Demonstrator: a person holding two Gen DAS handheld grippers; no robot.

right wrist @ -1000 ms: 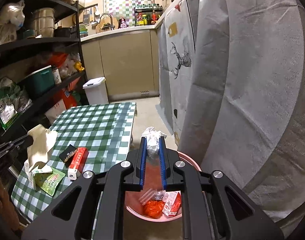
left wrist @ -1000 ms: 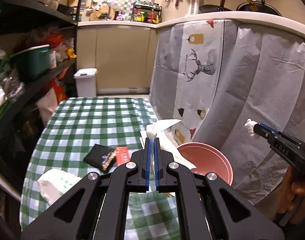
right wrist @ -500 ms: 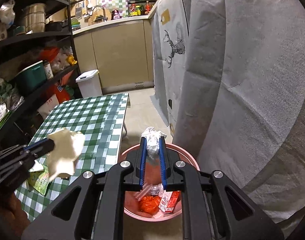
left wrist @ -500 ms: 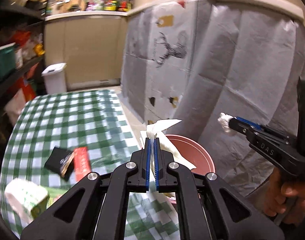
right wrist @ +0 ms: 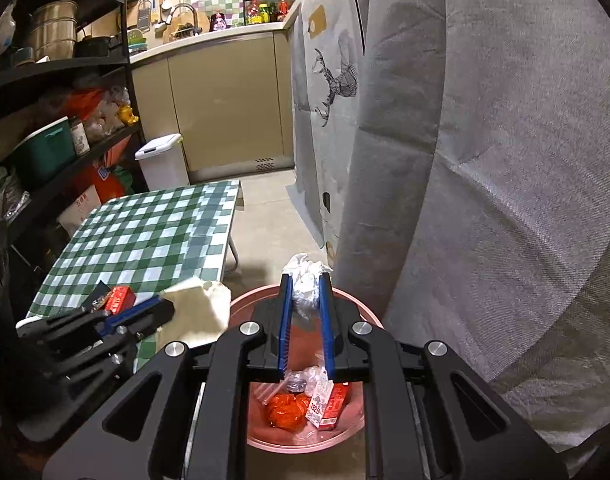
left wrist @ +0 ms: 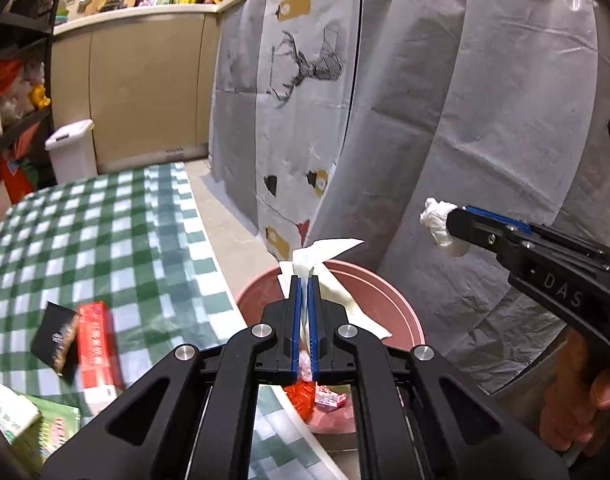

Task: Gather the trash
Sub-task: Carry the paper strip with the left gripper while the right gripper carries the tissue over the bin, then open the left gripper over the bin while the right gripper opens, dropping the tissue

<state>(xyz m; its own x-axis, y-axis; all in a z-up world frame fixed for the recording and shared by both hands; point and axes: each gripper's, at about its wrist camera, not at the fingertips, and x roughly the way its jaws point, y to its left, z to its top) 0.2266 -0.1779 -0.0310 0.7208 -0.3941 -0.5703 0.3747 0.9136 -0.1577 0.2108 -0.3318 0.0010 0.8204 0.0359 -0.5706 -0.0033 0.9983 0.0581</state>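
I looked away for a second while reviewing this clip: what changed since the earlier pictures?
The left tool, shut on a flat white napkin, swung off the checkered table to above the pink bin. The right tool kept its crumpled tissue over the bin; nothing was dropped.

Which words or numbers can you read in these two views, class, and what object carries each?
"DAS": on the black body of the right gripper.
"192", cut off: on the small red-and-white carton in the pink round bin.
Print on the red box, green packet and black packet: too blurred.
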